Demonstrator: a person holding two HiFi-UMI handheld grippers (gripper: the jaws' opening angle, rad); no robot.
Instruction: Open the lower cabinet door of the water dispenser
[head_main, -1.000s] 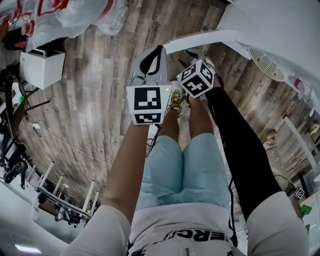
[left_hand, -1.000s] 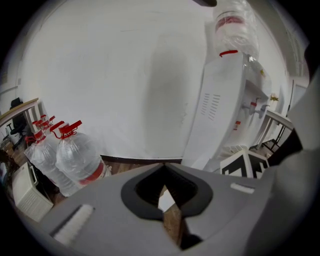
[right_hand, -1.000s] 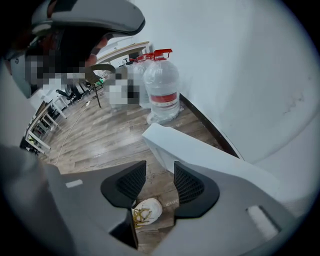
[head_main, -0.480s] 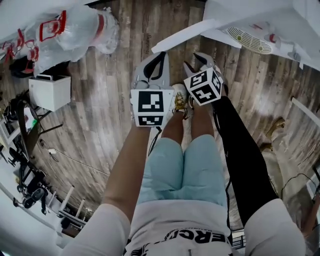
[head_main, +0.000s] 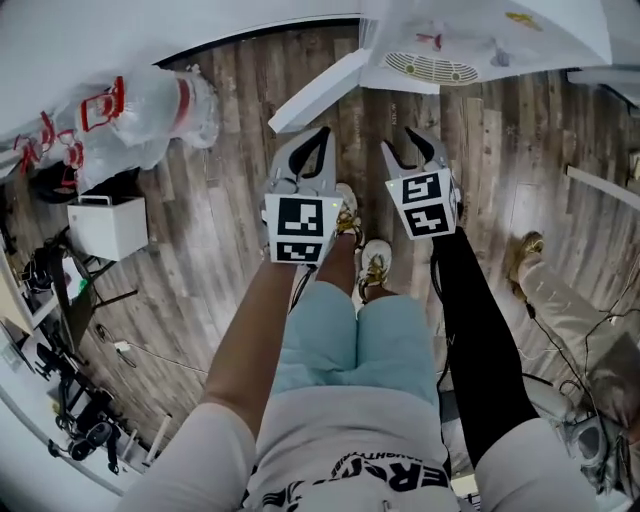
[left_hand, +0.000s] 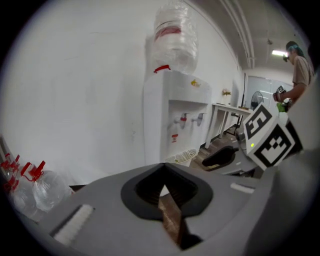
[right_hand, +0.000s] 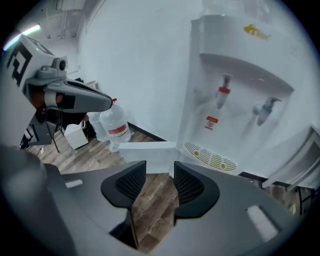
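Observation:
The white water dispenser (head_main: 470, 40) stands at the top of the head view, with its drip grill (head_main: 432, 67) facing me. Its lower cabinet door (head_main: 315, 92) is swung out to the left as a white panel. My left gripper (head_main: 318, 135) hangs in the air short of the door, its jaws shut on nothing. To its right my right gripper (head_main: 410, 148) is open and empty, pointing at the dispenser's base. In the right gripper view the door (right_hand: 145, 150) lies just beyond the parted jaws. The left gripper view shows the dispenser (left_hand: 175, 120) with a bottle (left_hand: 175, 35) on top.
Wrapped water bottles (head_main: 150, 110) and a white box (head_main: 105, 225) sit on the wooden floor at the left. Another person's leg and shoe (head_main: 525, 250) are at the right. My own legs and shoes (head_main: 372, 265) are below the grippers. A table (left_hand: 230, 107) stands beside the dispenser.
Both grippers have risen and spread apart. The right one rolled so that its marker cube lies flat to the camera. The dispenser and its open door now sit at top centre.

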